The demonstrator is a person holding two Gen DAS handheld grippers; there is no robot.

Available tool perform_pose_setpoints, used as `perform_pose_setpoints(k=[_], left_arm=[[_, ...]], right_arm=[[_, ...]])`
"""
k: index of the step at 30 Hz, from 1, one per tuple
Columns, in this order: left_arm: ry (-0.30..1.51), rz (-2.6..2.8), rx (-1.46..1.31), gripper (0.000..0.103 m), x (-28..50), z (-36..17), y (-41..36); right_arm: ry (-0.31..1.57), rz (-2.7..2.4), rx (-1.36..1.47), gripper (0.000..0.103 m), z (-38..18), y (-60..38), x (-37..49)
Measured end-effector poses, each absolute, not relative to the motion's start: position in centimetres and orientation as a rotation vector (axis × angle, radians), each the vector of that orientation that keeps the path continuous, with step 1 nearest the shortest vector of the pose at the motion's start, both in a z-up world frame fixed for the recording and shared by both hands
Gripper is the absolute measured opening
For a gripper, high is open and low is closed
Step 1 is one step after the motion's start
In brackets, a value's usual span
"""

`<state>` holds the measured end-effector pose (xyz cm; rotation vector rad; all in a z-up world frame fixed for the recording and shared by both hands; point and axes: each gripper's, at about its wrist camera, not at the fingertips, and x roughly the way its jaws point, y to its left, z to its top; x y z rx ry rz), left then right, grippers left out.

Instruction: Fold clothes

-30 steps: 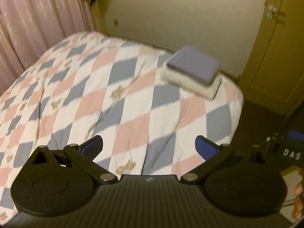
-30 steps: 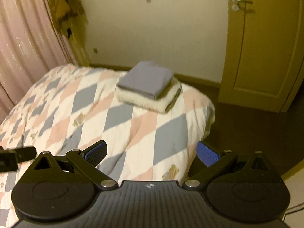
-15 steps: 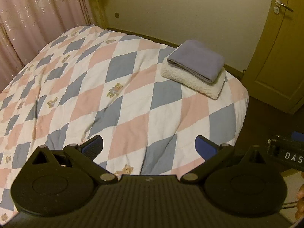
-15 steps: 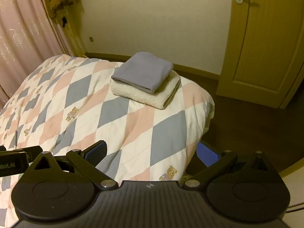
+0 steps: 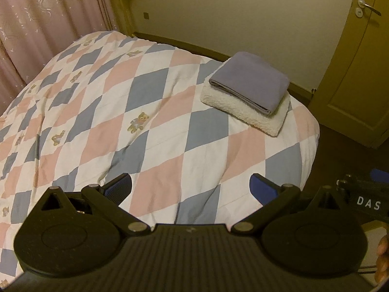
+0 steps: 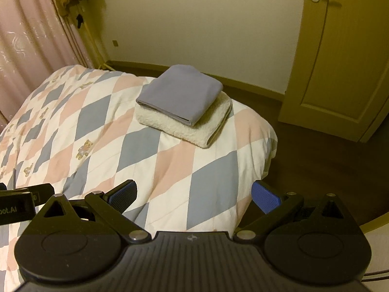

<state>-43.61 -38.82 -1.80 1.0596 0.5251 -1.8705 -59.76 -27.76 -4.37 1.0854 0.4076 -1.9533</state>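
A folded grey garment [image 6: 178, 95] is laid squarely on a folded cream fleece [image 6: 184, 124], and the pair is set as one stack near the far corner of the bed [image 6: 214, 170], toward the door [image 6: 340, 56]. That placement is judged deliberate: finished pieces are kept at the edge so that the middle of the quilt is left free as a working area. No unfolded clothing is seen on the bed in either view, so the folding is judged done, or a fresh piece is yet to be fetched. The left gripper [image 5: 190, 188] and right gripper [image 6: 193, 196] are held over the near edge of the bed, well apart from the stack, with jaws spread wide and nothing between them.
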Motion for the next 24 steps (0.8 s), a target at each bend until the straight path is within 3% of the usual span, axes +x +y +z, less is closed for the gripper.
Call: perform_pose_setpoints(k=[24], left_arm=[[0.546, -1.887, 1.063, 0.102, -49.1, -2.1, -42.7]], right_arm=[[0.458, -1.94, 1.112, 0.103, -5.9, -31.7, -65.2]])
